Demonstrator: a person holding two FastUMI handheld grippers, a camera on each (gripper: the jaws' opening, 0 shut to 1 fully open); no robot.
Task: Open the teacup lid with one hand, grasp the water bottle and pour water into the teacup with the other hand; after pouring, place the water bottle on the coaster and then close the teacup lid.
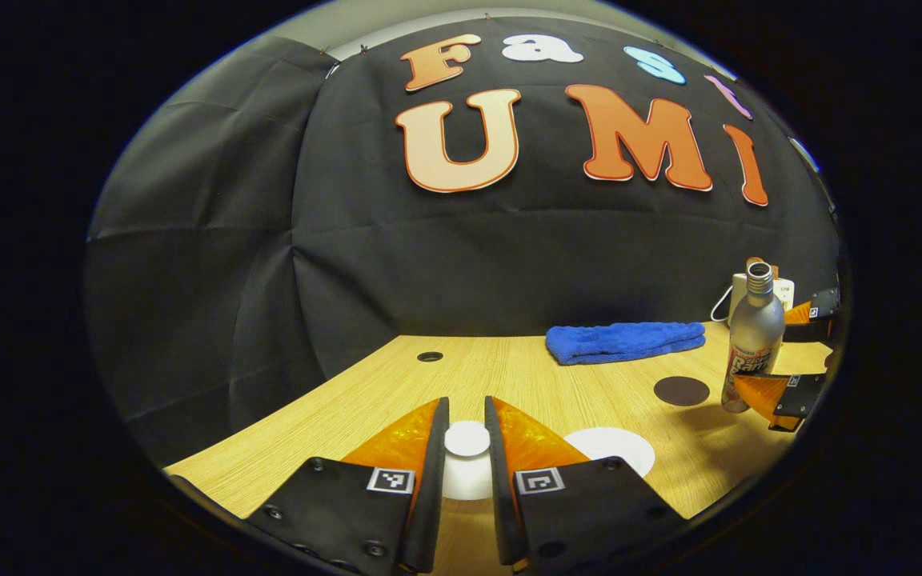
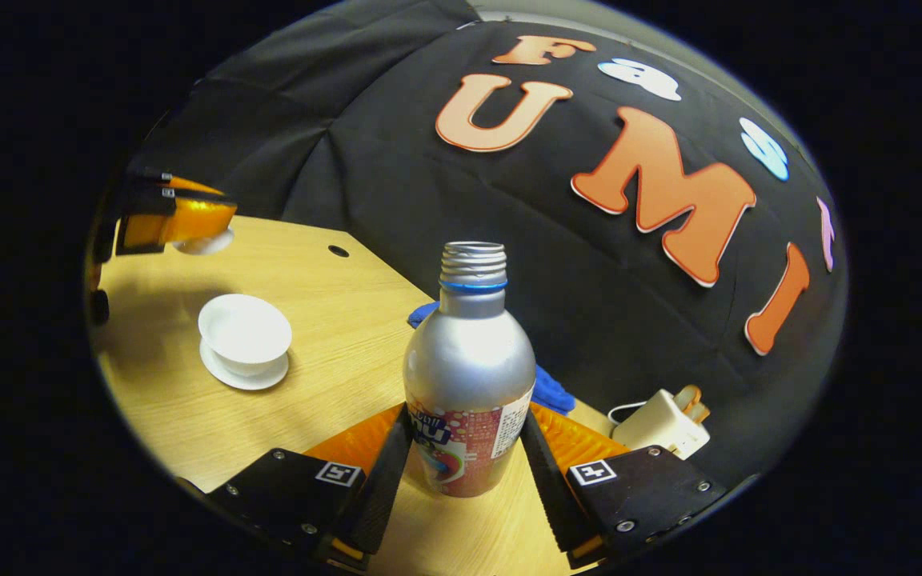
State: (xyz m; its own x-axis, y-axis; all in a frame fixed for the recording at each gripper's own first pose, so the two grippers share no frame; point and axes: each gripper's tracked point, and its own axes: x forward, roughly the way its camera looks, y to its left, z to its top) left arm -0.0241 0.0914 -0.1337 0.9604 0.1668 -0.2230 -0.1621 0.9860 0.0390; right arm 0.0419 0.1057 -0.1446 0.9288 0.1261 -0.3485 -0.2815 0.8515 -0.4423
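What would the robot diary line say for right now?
lid: lifted, held by left gripper | teacup: open | bottle: gripped by right gripper | coaster: bare

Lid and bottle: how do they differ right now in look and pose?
The lid is small and white; the bottle is tall, silver and labelled. The lid is held in the air, off the open cup; the bottle stands upright, its base seemingly on the table. Shared: each sits between a gripper's fingers, the lid in the left gripper, the bottle in the right gripper.
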